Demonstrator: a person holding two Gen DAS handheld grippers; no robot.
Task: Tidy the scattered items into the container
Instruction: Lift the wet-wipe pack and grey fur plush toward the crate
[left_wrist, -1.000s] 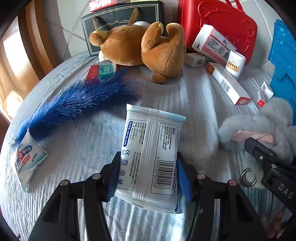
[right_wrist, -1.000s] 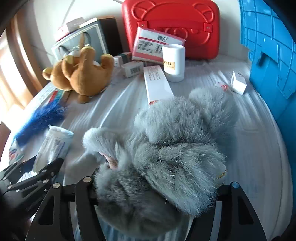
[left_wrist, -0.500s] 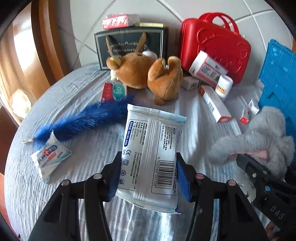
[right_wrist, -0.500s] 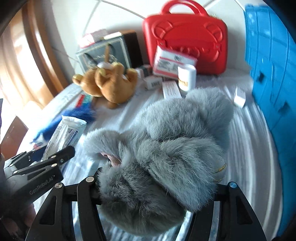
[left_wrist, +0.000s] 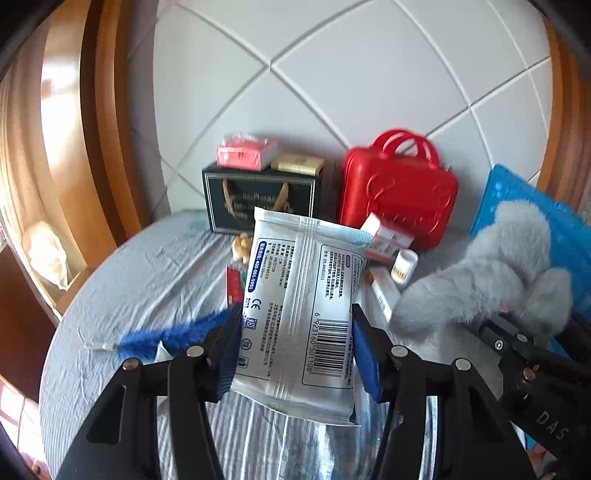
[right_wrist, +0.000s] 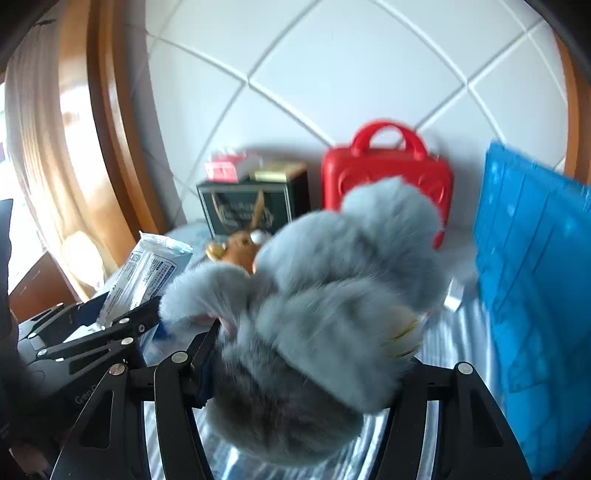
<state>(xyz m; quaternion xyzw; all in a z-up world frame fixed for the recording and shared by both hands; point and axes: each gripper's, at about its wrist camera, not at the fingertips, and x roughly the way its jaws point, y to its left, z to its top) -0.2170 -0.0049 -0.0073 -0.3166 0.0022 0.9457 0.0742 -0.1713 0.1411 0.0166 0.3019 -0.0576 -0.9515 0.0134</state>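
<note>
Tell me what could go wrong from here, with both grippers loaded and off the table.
1. The left gripper pinches the white packet only by its edges near the lower end; slick film may slide or buckle.
2. The grey fur toy bulges well beyond the right gripper and blocks its camera, so lining up with the blue crate is partly blind.
3. The grippers sit close side by side and might collide.

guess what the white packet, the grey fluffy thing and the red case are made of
White packet: thin plastic film, slightly glossy, with a crimped seam and printed barcode. Grey fluffy thing: long-pile faux fur or plush, judging by its soft, fuzzy outline; real fur can't be ruled out. Red case: hard moulded plastic, smooth and shiny, with embossed shapes and moulded handles.
</note>
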